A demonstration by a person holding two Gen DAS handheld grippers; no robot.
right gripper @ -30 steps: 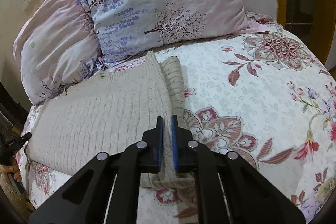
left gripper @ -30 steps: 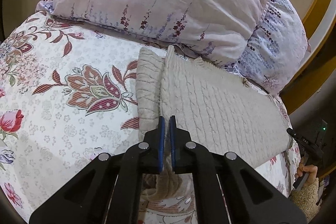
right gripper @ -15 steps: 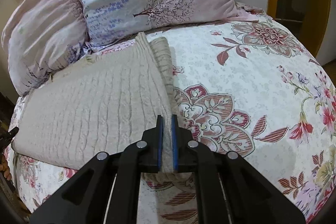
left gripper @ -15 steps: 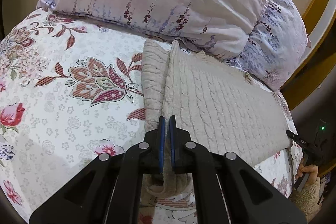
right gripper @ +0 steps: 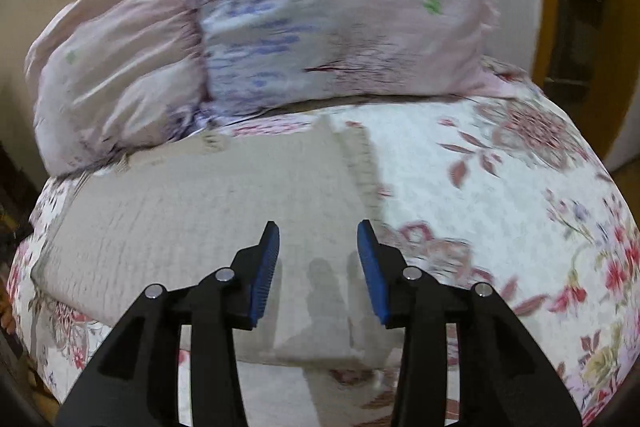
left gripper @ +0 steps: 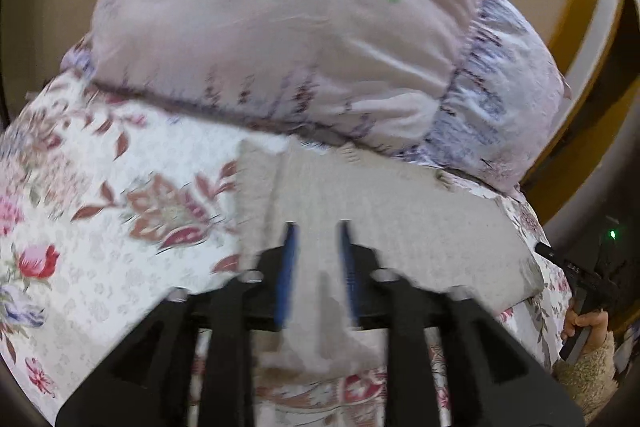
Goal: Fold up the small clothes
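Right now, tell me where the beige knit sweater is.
The beige knit sweater lies flat on the floral bedspread, just below the pillows, centre-left in the right wrist view.

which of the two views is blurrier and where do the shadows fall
Left wrist view: heavy motion smear across the pink floral pillows, the flowered bedsheet and even the left gripper. Right wrist view: milder blur, with the right gripper crisp and its open fingers casting soft grey shadows on the beige knitted garment. Both views bulge with fisheye distortion and are dark at the corners.
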